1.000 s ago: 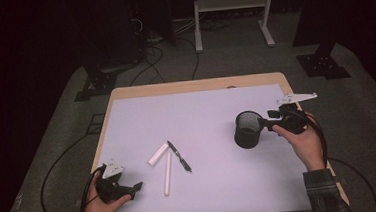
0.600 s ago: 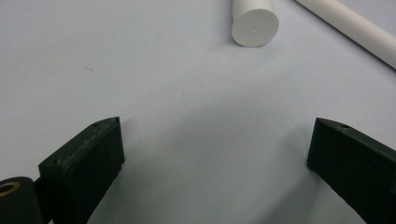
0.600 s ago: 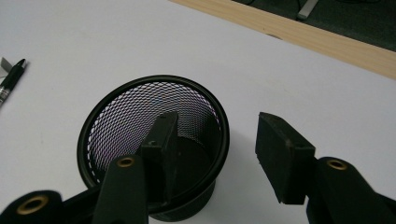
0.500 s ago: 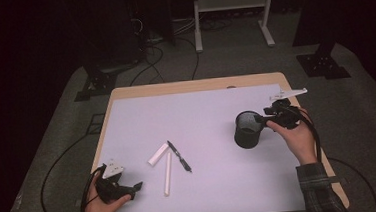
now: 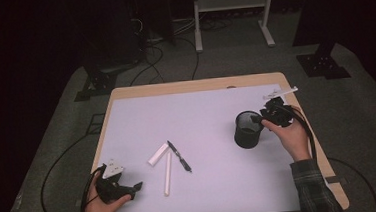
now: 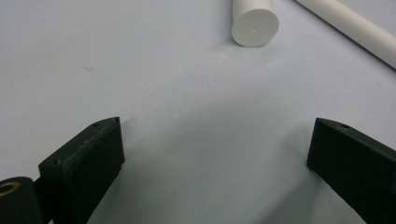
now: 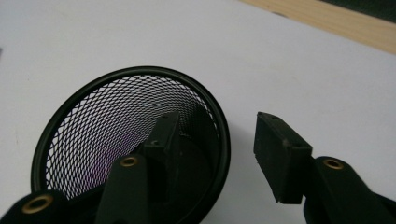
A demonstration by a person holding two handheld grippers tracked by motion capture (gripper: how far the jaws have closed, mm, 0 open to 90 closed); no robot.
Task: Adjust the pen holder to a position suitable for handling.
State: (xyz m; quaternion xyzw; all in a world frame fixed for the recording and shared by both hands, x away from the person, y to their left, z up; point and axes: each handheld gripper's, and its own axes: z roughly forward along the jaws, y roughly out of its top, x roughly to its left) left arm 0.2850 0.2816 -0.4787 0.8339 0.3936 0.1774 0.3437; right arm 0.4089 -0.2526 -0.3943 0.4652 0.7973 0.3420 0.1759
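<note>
From the high view, the right gripper [image 5: 273,114] sits at the rim of the black mesh cup [image 5: 248,129], which stands upright on the right side of the table [image 5: 211,109], while the left gripper [image 5: 115,185] rests low near the front left corner, well apart from it. Between them lie a short white cylinder [image 5: 158,154], a long white rod [image 5: 167,173] and a black pen [image 5: 179,156], loosely fanned together in the middle. In the left gripper view the jaws stand wide apart over bare matte sheet, grasping nothing; the short white cylinder [image 6: 253,21] shows its flat round end ahead, and the long white rod [image 6: 350,30] runs off to the right, both smooth and chalky. In the right gripper view the black mesh cup [image 7: 116,135] shows fine diamond wire netting under a solid rolled rim; one jaw is down inside the cup and the other is outside, with a clear gap to the wall, so the jaws are parted, straddling the rim rather than pinching it. My read is that the cup is being gripped or placed by its wall: to do it well, close squarely across the rim, since thin mesh flexes, and keep the cup upright.
</note>
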